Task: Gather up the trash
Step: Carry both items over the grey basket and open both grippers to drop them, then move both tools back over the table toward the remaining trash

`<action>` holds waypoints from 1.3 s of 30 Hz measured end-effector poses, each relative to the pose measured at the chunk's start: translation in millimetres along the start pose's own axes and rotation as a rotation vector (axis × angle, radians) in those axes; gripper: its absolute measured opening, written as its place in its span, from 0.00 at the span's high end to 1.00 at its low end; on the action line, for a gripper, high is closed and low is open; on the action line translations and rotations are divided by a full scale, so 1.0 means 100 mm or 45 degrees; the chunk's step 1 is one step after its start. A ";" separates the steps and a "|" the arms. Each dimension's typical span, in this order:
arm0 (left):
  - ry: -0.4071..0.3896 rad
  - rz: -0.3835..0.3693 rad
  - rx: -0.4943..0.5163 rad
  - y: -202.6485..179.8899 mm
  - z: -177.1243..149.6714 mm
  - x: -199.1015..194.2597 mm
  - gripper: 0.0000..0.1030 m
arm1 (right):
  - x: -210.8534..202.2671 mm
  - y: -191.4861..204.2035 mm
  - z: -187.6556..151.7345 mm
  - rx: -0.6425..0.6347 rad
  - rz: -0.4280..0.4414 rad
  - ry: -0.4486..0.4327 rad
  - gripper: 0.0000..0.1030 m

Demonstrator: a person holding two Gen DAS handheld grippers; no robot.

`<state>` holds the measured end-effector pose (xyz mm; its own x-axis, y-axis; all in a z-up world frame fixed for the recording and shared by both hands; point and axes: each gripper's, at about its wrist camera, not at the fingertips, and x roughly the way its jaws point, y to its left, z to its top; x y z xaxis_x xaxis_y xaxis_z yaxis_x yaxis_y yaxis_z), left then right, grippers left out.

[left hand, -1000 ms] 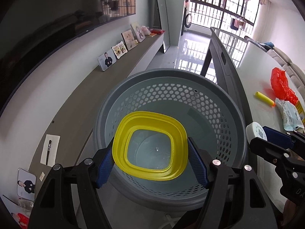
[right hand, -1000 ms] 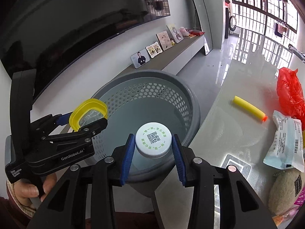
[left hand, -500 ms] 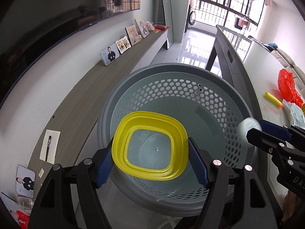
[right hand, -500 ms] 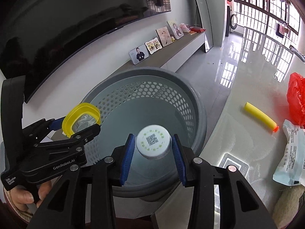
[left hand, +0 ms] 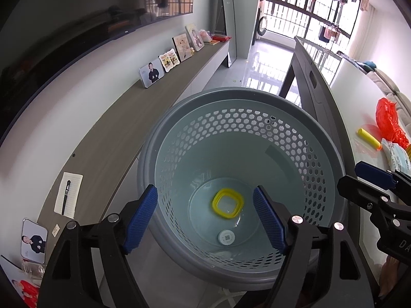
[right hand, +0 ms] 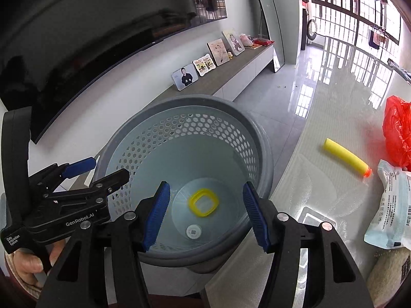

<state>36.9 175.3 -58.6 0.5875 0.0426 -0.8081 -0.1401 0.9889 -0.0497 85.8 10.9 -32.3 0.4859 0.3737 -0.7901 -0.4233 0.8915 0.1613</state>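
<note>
Left wrist view: left gripper (left hand: 205,217) at lower centre, jaws spread wide and holding nothing, blue pads (left hand: 140,217) angled outward, aimed down into the grey perforated basket (left hand: 257,95) that fills the middle of the frame. On the basket floor, a yellow square ring lid (left hand: 227,202) lies flat; a white round cap (left hand: 226,237) with a printed code lies just below it in the frame, apart from it. Right gripper (left hand: 370,179) enters at the right edge, over the basket rim; its jaws show a gap with nothing between them. Upper right: white table (left hand: 359,107) bearing a yellow foam tube (left hand: 368,138), a red plastic bag (left hand: 389,118) and a white packet (left hand: 397,156). Right wrist view: right gripper (right hand: 206,215) at lower centre, jaws spread and empty, pointing down into the same basket (right hand: 195,101); yellow ring lid (right hand: 203,202) and white cap (right hand: 194,231) lie on its floor. Left gripper (right hand: 88,173) at the left edge, tilted toward the basket rim, jaws parted, held by a hand (right hand: 28,264) at lower left. Right side: foam tube (right hand: 345,157), red bag (right hand: 398,131), white packet (right hand: 393,205) on the table (right hand: 334,102).
</note>
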 end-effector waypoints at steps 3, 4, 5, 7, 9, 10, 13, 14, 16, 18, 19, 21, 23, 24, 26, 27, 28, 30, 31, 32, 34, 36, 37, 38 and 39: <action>0.002 -0.004 0.000 0.00 0.00 0.01 0.27 | -0.01 0.00 0.00 0.004 -0.005 -0.003 0.45; 0.004 -0.002 0.002 0.00 0.01 0.02 0.27 | -0.01 0.00 -0.01 0.005 -0.006 -0.006 0.45; 0.006 0.002 0.005 0.00 0.01 0.02 0.27 | -0.02 -0.01 -0.01 0.008 -0.005 -0.009 0.45; 0.002 0.011 0.008 0.01 0.02 0.01 0.27 | -0.05 -0.02 -0.02 0.015 -0.003 -0.018 0.45; -0.005 0.017 0.005 0.01 0.02 -0.01 0.27 | -0.07 -0.03 -0.02 0.021 -0.003 -0.026 0.45; -0.007 0.018 0.003 0.01 0.03 -0.02 0.27 | -0.09 -0.04 -0.03 0.024 -0.001 -0.029 0.45; -0.014 0.018 0.000 0.00 0.03 -0.05 0.27 | -0.14 -0.05 -0.06 0.030 0.001 -0.039 0.45; -0.016 0.019 0.003 0.00 0.03 -0.06 0.27 | -0.15 -0.05 -0.07 0.034 0.002 -0.041 0.45; -0.018 0.019 0.009 -0.03 0.03 -0.08 0.27 | -0.19 -0.07 -0.07 0.042 0.002 -0.045 0.45; -0.021 0.015 0.017 -0.07 0.04 -0.10 0.27 | -0.23 -0.09 -0.08 0.053 -0.001 -0.050 0.45; -0.024 0.014 0.021 -0.08 0.03 -0.12 0.27 | -0.26 -0.11 -0.09 0.060 -0.003 -0.057 0.45; -0.032 0.009 0.030 -0.11 0.04 -0.14 0.27 | -0.33 -0.14 -0.11 0.077 -0.006 -0.074 0.45; -0.043 0.003 0.042 -0.16 0.04 -0.19 0.26 | -0.41 -0.18 -0.14 0.092 -0.011 -0.091 0.45; -0.049 -0.001 0.048 -0.18 0.04 -0.21 0.25 | -0.44 -0.19 -0.15 0.098 -0.014 -0.097 0.45; -0.061 -0.007 0.059 -0.24 0.04 -0.25 0.23 | -0.52 -0.23 -0.20 0.110 -0.021 -0.110 0.44; -0.067 -0.011 0.067 -0.27 0.04 -0.28 0.23 | -0.55 -0.25 -0.21 0.117 -0.024 -0.115 0.44; -0.073 -0.015 0.074 -0.29 0.04 -0.30 0.23 | -0.59 -0.27 -0.24 0.124 -0.029 -0.121 0.44; -0.085 -0.025 0.090 -0.36 0.05 -0.34 0.23 | -0.69 -0.32 -0.31 0.139 -0.036 -0.133 0.44; -0.093 -0.031 0.099 -0.40 0.05 -0.37 0.23 | -0.73 -0.35 -0.34 0.147 -0.041 -0.139 0.44; -0.100 -0.038 0.109 -0.45 0.04 -0.40 0.23 | -0.77 -0.38 -0.37 0.156 -0.047 -0.146 0.44; -0.113 -0.048 0.128 -0.53 0.04 -0.46 0.22 | -0.87 -0.44 -0.43 0.176 -0.056 -0.161 0.42; -0.129 -0.056 0.149 -0.63 0.03 -0.51 0.21 | -0.95 -0.51 -0.50 0.199 -0.068 -0.170 0.42; -0.133 -0.061 0.157 -0.67 0.03 -0.54 0.21 | -1.00 -0.55 -0.53 0.212 -0.073 -0.175 0.42; -0.137 -0.069 0.166 -0.72 0.02 -0.56 0.21 | -1.04 -0.59 -0.56 0.225 -0.078 -0.180 0.42; -0.141 -0.075 0.174 -0.76 0.01 -0.58 0.21 | -1.08 -0.63 -0.60 0.239 -0.085 -0.185 0.42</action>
<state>14.3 97.7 -7.1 0.6766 -0.0076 -0.7364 0.0018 1.0000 -0.0087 14.0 -100.9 7.5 0.6188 0.3333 -0.7113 -0.2437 0.9423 0.2295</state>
